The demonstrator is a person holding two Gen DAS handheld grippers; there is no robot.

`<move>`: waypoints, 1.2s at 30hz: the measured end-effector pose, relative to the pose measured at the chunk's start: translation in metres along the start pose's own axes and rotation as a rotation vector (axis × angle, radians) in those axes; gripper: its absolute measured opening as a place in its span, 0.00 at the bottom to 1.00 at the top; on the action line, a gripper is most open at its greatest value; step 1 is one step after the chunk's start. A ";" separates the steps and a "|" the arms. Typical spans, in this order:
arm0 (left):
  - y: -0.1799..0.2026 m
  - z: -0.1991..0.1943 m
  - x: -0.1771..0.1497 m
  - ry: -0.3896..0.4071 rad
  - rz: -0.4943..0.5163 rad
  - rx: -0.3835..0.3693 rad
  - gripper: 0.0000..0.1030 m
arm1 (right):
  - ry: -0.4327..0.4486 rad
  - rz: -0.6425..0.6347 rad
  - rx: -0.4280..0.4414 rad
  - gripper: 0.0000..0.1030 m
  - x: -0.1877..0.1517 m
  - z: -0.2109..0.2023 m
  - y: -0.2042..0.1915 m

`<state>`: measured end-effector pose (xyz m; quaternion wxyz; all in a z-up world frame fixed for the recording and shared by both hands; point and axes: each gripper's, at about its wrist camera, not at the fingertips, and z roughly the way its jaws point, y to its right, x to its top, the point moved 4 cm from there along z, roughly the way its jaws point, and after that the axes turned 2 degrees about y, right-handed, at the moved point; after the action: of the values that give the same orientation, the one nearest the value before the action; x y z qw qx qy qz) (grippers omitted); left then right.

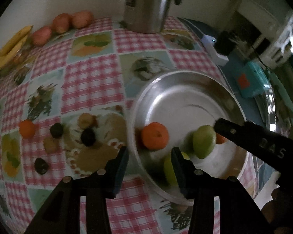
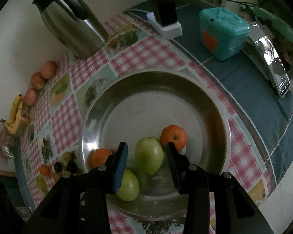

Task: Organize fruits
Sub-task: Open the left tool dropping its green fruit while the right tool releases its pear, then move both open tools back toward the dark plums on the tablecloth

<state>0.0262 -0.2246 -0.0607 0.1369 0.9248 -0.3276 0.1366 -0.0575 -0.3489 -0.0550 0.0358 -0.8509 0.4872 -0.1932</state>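
Observation:
A steel bowl (image 2: 214, 117) holds two green apples (image 2: 149, 156) (image 2: 129, 185) and two oranges (image 2: 174, 136) (image 2: 100, 157). My right gripper (image 2: 146, 158) is open above the bowl, its fingers on either side of the upper apple, not touching it. My left gripper (image 1: 149, 159) is open and empty over the bowl's left rim (image 1: 134, 117). In the left wrist view an orange (image 1: 155, 138) and a green apple (image 1: 204, 141) lie in the bowl, and the right gripper's finger (image 1: 244, 134) reaches in. A small orange (image 1: 27, 128) and dark fruits (image 1: 87, 136) lie on the tablecloth.
A steel kettle (image 2: 72, 31) stands at the back. Apples (image 1: 62, 23) and bananas (image 1: 11, 46) lie at the far left by the wall. A teal box (image 2: 222, 33), a white charger base (image 2: 170, 29) and a phone (image 2: 281, 81) sit to the right.

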 end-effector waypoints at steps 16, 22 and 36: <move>-0.090 -0.018 0.002 -0.007 -0.291 0.067 0.48 | -0.009 -0.060 0.011 0.41 -0.005 0.000 -0.015; -0.111 -0.023 0.001 -0.001 -0.365 0.062 0.51 | -0.003 -0.096 0.034 0.41 -0.007 -0.003 -0.028; -0.128 -0.017 -0.004 -0.024 -0.415 0.154 0.82 | -0.003 -0.135 -0.017 0.68 -0.011 0.001 -0.033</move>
<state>0.1032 -0.1206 -0.0669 0.0872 0.9817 -0.1207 0.1190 -0.0345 -0.3228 -0.0510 0.0162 -0.8823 0.4303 -0.1901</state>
